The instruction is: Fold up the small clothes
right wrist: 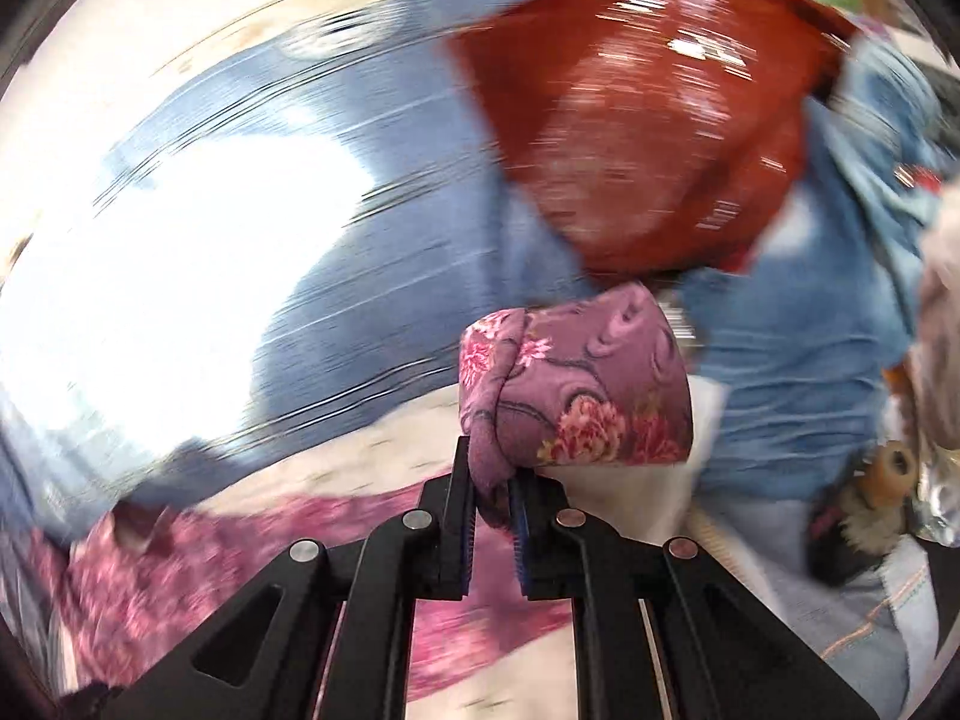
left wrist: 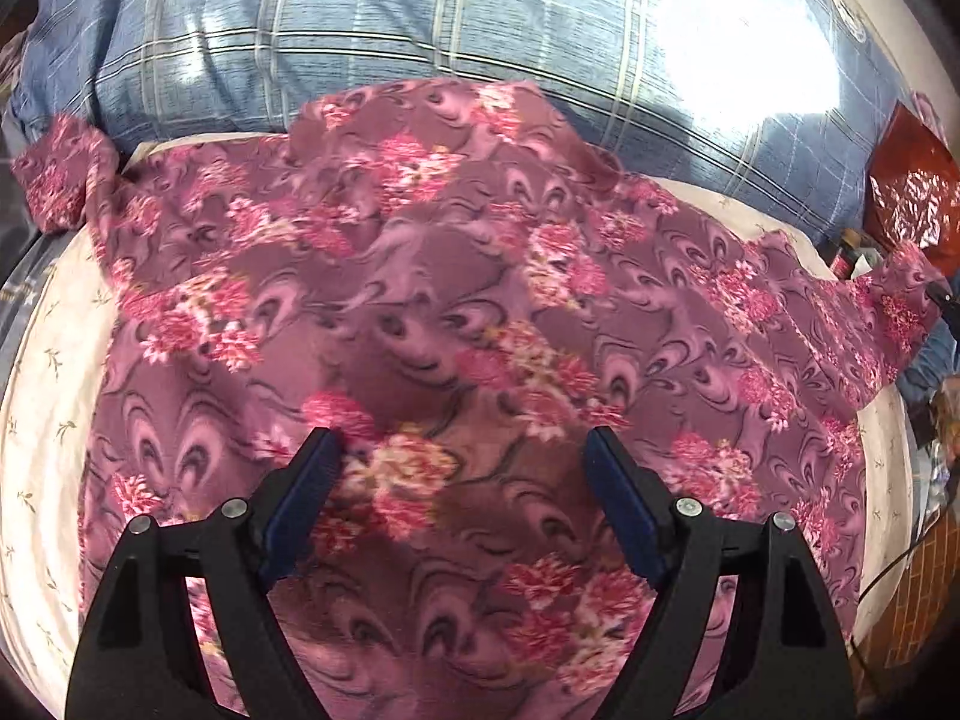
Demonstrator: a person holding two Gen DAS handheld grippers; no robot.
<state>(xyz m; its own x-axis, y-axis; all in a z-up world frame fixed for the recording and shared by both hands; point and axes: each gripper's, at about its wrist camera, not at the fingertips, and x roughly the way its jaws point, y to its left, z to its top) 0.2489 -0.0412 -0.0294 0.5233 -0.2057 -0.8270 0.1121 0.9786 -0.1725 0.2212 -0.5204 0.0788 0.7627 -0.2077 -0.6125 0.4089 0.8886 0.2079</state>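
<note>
— Where's the floral garment (left wrist: 456,276)?

— Spread on the bed (left wrist: 42,408), long axis nine to three. My left gripper (left wrist: 462,456) hovers over its near middle, fingers wide, empty.

— And the right?

— My right gripper (right wrist: 492,498) pinches a sleeve end (right wrist: 576,384), which sticks out toward twelve.

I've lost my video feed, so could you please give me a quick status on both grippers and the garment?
Left gripper open over floral garment. Right gripper shut on a bunched part of it. Nothing between the left jaws.
</note>
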